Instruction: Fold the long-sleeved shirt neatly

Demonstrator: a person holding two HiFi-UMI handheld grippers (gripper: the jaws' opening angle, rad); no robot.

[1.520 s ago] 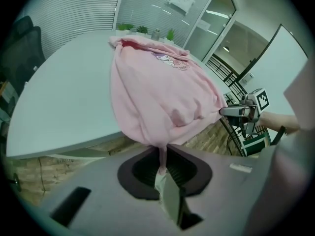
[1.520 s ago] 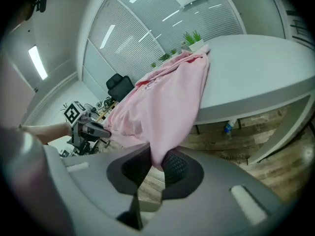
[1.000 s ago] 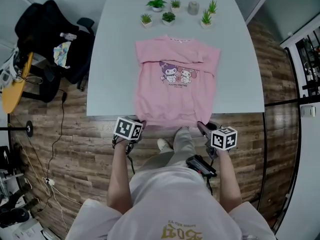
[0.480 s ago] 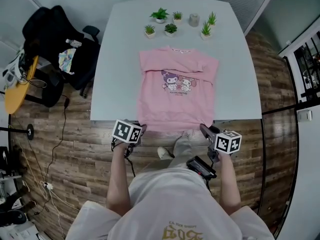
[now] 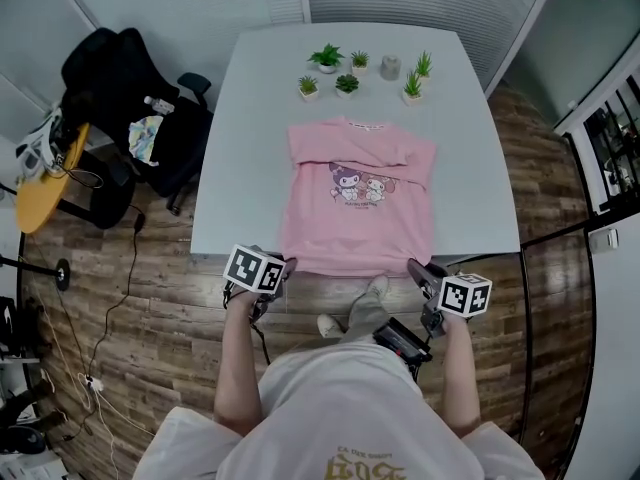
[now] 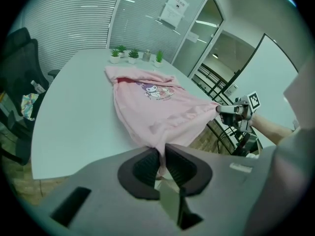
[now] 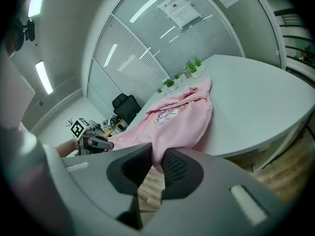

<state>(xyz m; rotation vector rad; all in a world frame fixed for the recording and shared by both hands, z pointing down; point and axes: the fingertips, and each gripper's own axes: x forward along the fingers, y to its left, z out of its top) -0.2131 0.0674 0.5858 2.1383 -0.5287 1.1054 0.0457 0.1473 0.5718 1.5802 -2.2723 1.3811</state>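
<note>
The left tongs (image 6: 161,162) are pinched tight on the left hem corner of the pink long-sleeved shirt (image 5: 360,218). The right tongs (image 7: 156,167) are clamped just as firmly on the right hem corner, so the hem runs stretched between them at the near edge of the surface (image 5: 235,168). To do this fold well, I judge that both corners should rise level with the hem taut. They should then travel together away from the person toward the collar and be laid so the hem lines up with the shoulders, without dragging the body sideways. Ahead of the tongs the shirt lies flat, front up, with a cartoon print (image 5: 358,181) on the chest. Its sleeves appear to be folded across just beyond the print, though the head view shows this small. Little potted plants (image 5: 345,68) stand well beyond the collar.
</note>
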